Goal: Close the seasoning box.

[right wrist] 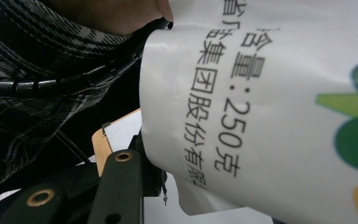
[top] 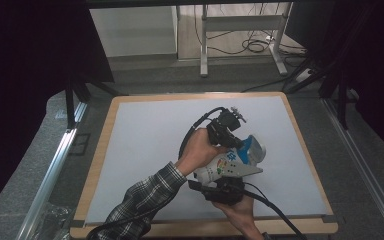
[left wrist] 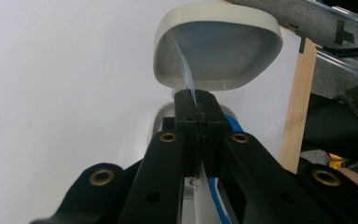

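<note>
Left gripper (left wrist: pixel 198 109), jaws closed on a thin film strip (left wrist: pixel 185 70) peeling from the rim of a white cup (left wrist: pixel 216 49), which opens toward the gripper just beyond its tips. Right gripper (top: pixel 223 188), jaws part-way closed around the printed body of the cup, holding it from the near side. In the high view the cup (top: pixel 230 162) lies tilted above the bench (top: pixel 145 125), long axis running from right gripper to left gripper (top: pixel 228 131). Judged next pull: away from the rim, along the strip.
</note>
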### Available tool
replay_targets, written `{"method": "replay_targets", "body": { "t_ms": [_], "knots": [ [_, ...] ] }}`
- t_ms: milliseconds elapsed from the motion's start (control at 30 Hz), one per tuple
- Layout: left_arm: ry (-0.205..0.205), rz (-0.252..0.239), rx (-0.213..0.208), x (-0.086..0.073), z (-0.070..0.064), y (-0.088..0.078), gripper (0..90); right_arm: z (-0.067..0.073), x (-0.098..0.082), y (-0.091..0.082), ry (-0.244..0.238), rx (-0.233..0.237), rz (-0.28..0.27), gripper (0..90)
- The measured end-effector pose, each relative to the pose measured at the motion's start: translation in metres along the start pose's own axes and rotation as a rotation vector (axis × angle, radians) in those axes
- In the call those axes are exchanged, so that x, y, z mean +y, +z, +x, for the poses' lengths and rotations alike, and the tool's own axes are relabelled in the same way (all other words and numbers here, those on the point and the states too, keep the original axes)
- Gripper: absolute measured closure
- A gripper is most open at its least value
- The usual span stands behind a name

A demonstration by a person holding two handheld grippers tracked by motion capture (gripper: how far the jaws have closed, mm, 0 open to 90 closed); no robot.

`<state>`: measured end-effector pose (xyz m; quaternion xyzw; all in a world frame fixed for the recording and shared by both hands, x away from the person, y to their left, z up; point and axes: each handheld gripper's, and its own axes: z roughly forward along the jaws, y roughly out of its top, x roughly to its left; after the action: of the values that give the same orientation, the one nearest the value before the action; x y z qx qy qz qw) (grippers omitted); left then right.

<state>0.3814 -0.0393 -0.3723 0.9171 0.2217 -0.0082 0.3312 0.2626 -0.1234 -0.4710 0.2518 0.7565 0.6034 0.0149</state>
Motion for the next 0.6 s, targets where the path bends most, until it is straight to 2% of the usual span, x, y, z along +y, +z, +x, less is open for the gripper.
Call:
{"method": "replay_targets", "body": {
  "t_ms": [600],
  "knots": [
    [-0.003,-0.02,0.0,-0.0037,0.001,-0.0004,89.0,-0.0009,-0.0019,0.0016,-0.008,-0.006,0.011,59.4]
  ]
}}
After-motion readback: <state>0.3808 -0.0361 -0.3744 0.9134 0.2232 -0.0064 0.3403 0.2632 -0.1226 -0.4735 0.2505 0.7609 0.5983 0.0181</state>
